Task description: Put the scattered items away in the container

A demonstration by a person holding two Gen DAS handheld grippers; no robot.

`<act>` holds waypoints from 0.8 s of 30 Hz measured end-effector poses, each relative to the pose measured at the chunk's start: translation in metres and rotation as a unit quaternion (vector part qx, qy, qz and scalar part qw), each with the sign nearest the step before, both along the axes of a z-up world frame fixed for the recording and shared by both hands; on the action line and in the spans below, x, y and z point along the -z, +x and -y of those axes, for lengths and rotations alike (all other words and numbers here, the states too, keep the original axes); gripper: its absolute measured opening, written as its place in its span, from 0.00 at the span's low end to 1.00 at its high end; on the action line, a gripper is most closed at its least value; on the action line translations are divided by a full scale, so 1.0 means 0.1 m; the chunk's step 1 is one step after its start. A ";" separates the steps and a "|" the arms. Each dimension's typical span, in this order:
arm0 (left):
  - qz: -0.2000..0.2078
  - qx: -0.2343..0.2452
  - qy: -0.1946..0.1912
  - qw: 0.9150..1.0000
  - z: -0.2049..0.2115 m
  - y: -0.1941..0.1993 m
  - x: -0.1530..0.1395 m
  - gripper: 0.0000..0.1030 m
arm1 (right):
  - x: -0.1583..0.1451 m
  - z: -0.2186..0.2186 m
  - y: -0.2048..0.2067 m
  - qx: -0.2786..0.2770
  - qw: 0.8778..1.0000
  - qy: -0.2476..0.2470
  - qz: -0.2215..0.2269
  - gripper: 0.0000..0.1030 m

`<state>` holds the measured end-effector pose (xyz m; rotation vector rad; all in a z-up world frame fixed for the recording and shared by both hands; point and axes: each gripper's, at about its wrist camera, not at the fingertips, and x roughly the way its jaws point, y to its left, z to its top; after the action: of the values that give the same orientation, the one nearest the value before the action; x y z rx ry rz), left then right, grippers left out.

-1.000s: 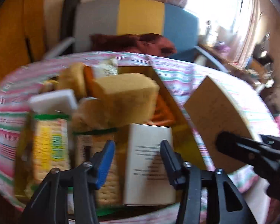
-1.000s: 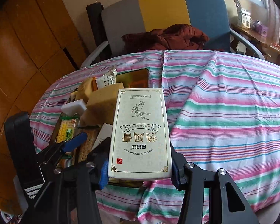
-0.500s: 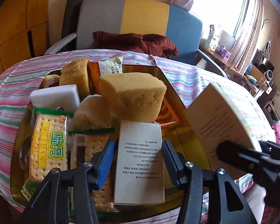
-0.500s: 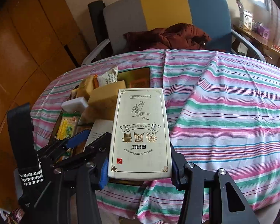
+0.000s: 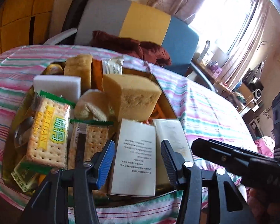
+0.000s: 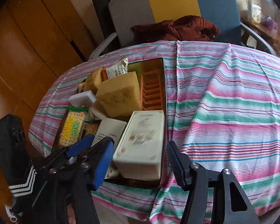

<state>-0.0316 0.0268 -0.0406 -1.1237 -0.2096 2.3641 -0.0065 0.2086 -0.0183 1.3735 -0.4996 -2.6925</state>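
A gold tin tray (image 6: 163, 93) on the striped table is packed with yellow sponges (image 5: 132, 97), a white block (image 5: 57, 85), cracker packs (image 5: 48, 132) and an orange rack (image 6: 151, 91). My left gripper (image 5: 137, 145) is shut on a white box with printed text (image 5: 134, 168), low at the tray's near end. The cream box with ornate print (image 6: 141, 141) lies in the tray right beside it. My right gripper (image 6: 140, 145) straddles the cream box; its jaws are opening and the pads stand off the box's sides. One right finger (image 5: 214, 149) shows at the left view's right.
The striped tablecloth (image 6: 224, 102) stretches to the right of the tray. Behind the table is a grey, yellow and blue chair (image 6: 169, 1) with a dark red garment (image 6: 177, 28) on it. Wood panelling is at left, and a cluttered shelf (image 5: 214, 71) sits by the window.
The right jaws have spread, and the cream box has gone from being held up between them to lying in the tray. The left gripper shifted and rolled a little with the white box.
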 end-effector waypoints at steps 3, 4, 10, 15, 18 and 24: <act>-0.026 -0.007 -0.004 1.000 0.05 0.08 -0.09 0.51 | -0.06 -0.07 0.08 0.005 1.000 -0.001 -0.009 0.53; -0.035 -0.012 -0.014 0.999 0.07 0.10 -0.12 0.51 | -0.08 -0.06 0.09 0.001 1.000 0.006 -0.010 0.47; -0.034 -0.015 -0.074 0.997 0.10 0.11 -0.05 0.50 | 0.04 0.10 0.03 -0.043 0.999 0.024 0.018 0.22; -0.005 0.010 -0.066 0.998 0.02 0.06 0.16 0.47 | 0.20 0.23 -0.10 -0.067 0.996 0.041 0.030 0.19; -0.010 0.030 -0.059 0.998 -0.04 0.06 0.13 0.46 | 0.21 0.30 -0.22 -0.078 0.994 0.077 0.017 0.18; -0.033 -0.019 -0.036 0.999 0.25 0.04 0.01 0.46 | -0.13 0.24 -0.37 -0.083 0.995 0.043 -0.030 0.20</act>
<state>-0.0280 0.0019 -0.0413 -1.0822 -0.1239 2.4560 -0.0434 0.1846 -0.0056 1.2854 -0.2556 -2.6381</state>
